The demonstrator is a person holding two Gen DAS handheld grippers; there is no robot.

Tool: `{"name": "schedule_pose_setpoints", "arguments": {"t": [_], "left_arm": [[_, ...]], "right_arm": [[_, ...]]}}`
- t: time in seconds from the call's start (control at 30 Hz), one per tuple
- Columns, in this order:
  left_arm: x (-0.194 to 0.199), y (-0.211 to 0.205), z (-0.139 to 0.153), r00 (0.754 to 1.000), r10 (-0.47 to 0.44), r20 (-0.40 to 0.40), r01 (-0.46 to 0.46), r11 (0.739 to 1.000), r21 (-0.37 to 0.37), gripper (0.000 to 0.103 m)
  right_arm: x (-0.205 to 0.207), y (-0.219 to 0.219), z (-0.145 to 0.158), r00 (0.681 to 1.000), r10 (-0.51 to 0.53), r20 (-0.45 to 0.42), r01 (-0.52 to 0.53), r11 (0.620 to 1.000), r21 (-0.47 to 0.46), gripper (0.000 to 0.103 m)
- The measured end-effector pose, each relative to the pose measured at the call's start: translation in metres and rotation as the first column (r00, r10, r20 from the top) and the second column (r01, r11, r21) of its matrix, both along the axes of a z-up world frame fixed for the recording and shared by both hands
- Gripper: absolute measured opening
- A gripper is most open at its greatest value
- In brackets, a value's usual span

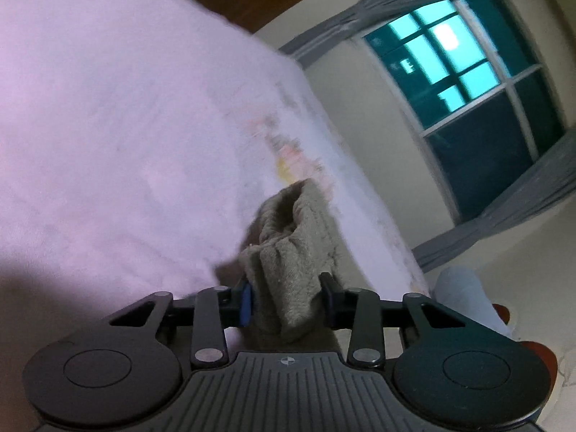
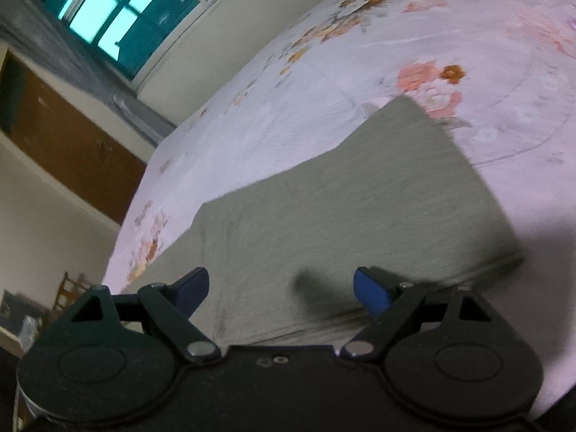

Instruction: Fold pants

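pants half folded on the bed

we had the pants (image 2: 342,208) lying flat on the floral bedsheet (image 2: 396,54), a grey-green slab of soft knit with straight edges, looking already doubled over. our left gripper (image 1: 286,293) was clamped on a bunched-up wad of that fabric, lifted off the bed. our right gripper (image 2: 280,288) hovered just over the flat part, fingers wide apart, gripping nothing.

nothing else sat on the sheet near the fabric. a window (image 1: 468,82) with grey curtains (image 1: 504,208) sat behind the bed. only the right view showed the brown cabinet (image 2: 72,144) and the whole spread of the pants; the left just got the pinched wad.
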State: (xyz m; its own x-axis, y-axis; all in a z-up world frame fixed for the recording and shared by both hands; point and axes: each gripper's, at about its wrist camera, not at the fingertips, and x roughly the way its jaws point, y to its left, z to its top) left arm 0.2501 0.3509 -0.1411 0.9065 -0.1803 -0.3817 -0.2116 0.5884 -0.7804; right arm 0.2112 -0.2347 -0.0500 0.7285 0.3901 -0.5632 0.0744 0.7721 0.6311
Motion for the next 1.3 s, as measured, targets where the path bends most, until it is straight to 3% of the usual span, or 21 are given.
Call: {"name": "schedule_pose_setpoints", "arguments": {"t": [0.13, 0.27, 0.33, 0.4, 0.43, 0.57, 0.6, 0.7, 0.83, 0.87, 0.9, 1.03, 1.17, 1.3], "left_arm": [[-0.008, -0.006, 0.023, 0.999, -0.012, 0.051, 0.010, 0.999, 0.036, 0.037], [-0.009, -0.005, 0.041, 0.997, -0.041, 0.058, 0.037, 0.997, 0.064, 0.037], [-0.018, -0.003, 0.048, 0.997, -0.050, 0.060, 0.046, 0.997, 0.068, 0.037], [-0.022, -0.003, 0.053, 0.996, -0.061, 0.067, 0.056, 0.996, 0.069, 0.037], [-0.021, -0.004, 0.054, 0.996, -0.065, 0.067, 0.060, 0.995, 0.076, 0.037], [-0.028, -0.004, 0.060, 0.995, -0.071, 0.064, 0.066, 0.994, 0.087, 0.037], [-0.028, -0.005, 0.061, 0.995, -0.072, 0.063, 0.066, 0.994, 0.090, 0.037], [-0.020, -0.010, 0.063, 0.995, -0.077, 0.067, 0.070, 0.992, 0.101, 0.037], [-0.025, -0.020, 0.080, 0.993, -0.088, 0.083, 0.074, 0.984, 0.160, 0.037], [-0.027, -0.024, 0.087, 0.992, -0.091, 0.089, 0.074, 0.981, 0.181, 0.037], [-0.029, -0.029, 0.094, 0.990, -0.099, 0.101, 0.078, 0.976, 0.201, 0.037], [-0.036, -0.062, 0.130, 0.978, -0.142, 0.150, 0.092, 0.949, 0.300, 0.036], [-0.032, -0.128, 0.164, 0.950, -0.252, 0.185, 0.159, 0.899, 0.408, 0.036], [-0.020, -0.217, 0.185, 0.904, -0.379, 0.200, 0.245, 0.841, 0.483, 0.036]], "right_arm": [[0.005, 0.047, 0.004, 0.995, 0.094, 0.018, -0.089, 0.981, -0.171, 0.082], [0.010, 0.103, 0.003, 0.981, 0.193, 0.026, -0.168, 0.907, -0.386, 0.082], [0.013, 0.132, -0.008, 0.968, 0.250, -0.015, -0.221, 0.828, -0.514, 0.092], [0.011, 0.164, -0.025, 0.951, 0.304, -0.062, -0.259, 0.670, -0.696, 0.095], [0.010, 0.168, -0.028, 0.950, 0.307, -0.052, -0.249, 0.651, -0.717, 0.095], [0.003, 0.163, -0.011, 0.963, 0.270, -0.001, -0.196, 0.697, -0.689, 0.090], [0.001, 0.164, -0.010, 0.960, 0.280, 0.008, -0.199, 0.700, -0.686, 0.092], [0.002, 0.171, -0.027, 0.955, 0.296, -0.030, -0.225, 0.655, -0.722, 0.095], [0.006, 0.166, -0.018, 0.958, 0.283, -0.038, -0.231, 0.692, -0.684, 0.093], [0.002, 0.158, -0.009, 0.959, 0.283, 0.000, -0.214, 0.727, -0.652, 0.090], [-0.004, 0.145, 0.001, 0.960, 0.273, 0.062, -0.182, 0.778, -0.602, 0.092], [-0.030, 0.075, 0.029, 0.965, 0.129, 0.228, -0.028, 0.915, -0.402, 0.096], [-0.046, -0.003, 0.040, 0.965, -0.059, 0.255, 0.134, 0.948, -0.287, 0.096], [-0.056, -0.063, 0.048, 0.947, -0.164, 0.275, 0.227, 0.950, -0.217, 0.096]]}}
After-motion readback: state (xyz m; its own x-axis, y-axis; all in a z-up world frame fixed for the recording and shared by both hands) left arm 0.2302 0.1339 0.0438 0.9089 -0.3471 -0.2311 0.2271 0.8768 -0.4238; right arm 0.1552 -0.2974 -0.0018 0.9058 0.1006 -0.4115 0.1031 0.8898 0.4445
